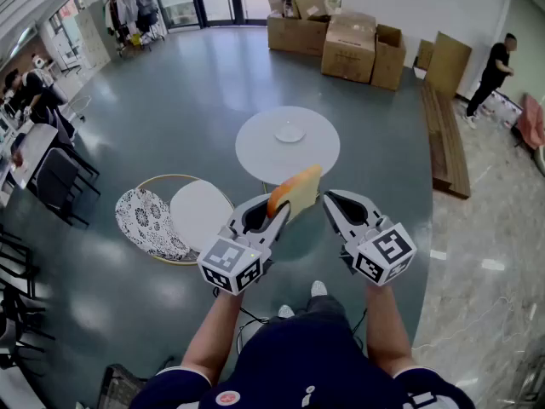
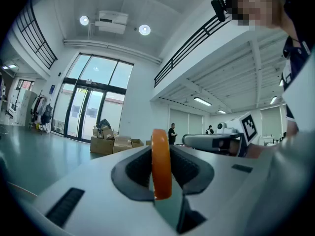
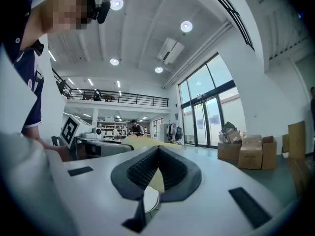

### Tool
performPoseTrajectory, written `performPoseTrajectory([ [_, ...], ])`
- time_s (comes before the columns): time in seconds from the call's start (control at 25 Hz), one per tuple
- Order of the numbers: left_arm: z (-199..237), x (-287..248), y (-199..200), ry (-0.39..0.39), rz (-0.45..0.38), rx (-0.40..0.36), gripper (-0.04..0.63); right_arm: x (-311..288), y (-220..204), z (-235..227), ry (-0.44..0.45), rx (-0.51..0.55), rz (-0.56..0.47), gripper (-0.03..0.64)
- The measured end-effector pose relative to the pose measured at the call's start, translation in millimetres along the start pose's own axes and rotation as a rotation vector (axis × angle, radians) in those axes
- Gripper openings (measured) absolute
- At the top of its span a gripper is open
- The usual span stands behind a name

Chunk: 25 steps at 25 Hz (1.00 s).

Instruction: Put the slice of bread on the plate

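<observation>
Slice of bread (image 1: 298, 192): up in the air, pinched in my left gripper (image 1: 274, 207), not on the plate. It stands on edge, orange crust toward me and to the left, pale yellow face turned right. In the left gripper view the crust runs upright between the 2 dark pads, both pressing on it, and the top of the slice rises above the jaw tips.

Right gripper (image 1: 334, 201): just right of the bread, level with the left one, not touching the slice. Its jaws are pressed together at the tips with nothing between them. In the right gripper view the yellow face of the bread shows just past the tips, a little to the left.

Plate (image 1: 289, 132): small, white, lying about the middle of a round white table (image 1: 255, 156), farther out than both grippers. From the head view the bread overlaps the table's near edge and sits nearer to me than the plate, clearly apart from it.

Surroundings: grey-green glossy floor. Near left of the table, a round patterned cushion (image 1: 146, 221) beside a plain white disc (image 1: 202, 214). Far side of the room, a stack of cardboard boxes (image 1: 345, 39) by the glass doors. Far right, a person (image 1: 492, 73) in dark clothes beside a long wooden bench (image 1: 444, 143).
</observation>
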State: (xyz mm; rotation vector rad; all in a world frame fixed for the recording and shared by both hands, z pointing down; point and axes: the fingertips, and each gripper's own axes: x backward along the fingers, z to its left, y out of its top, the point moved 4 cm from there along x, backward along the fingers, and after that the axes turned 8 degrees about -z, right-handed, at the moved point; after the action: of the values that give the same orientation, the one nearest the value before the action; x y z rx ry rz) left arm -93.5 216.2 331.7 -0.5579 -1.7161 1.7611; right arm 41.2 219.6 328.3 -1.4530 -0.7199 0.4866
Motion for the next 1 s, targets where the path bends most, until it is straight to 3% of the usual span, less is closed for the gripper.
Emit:
performPoseTrajectory([
  [1.0, -1.9, 3.3, -2.6, -0.006, 0.003, 0.001, 0.091, -0.7, 0.9, 6.9, 0.019, 0.005, -0.016, 0.005],
])
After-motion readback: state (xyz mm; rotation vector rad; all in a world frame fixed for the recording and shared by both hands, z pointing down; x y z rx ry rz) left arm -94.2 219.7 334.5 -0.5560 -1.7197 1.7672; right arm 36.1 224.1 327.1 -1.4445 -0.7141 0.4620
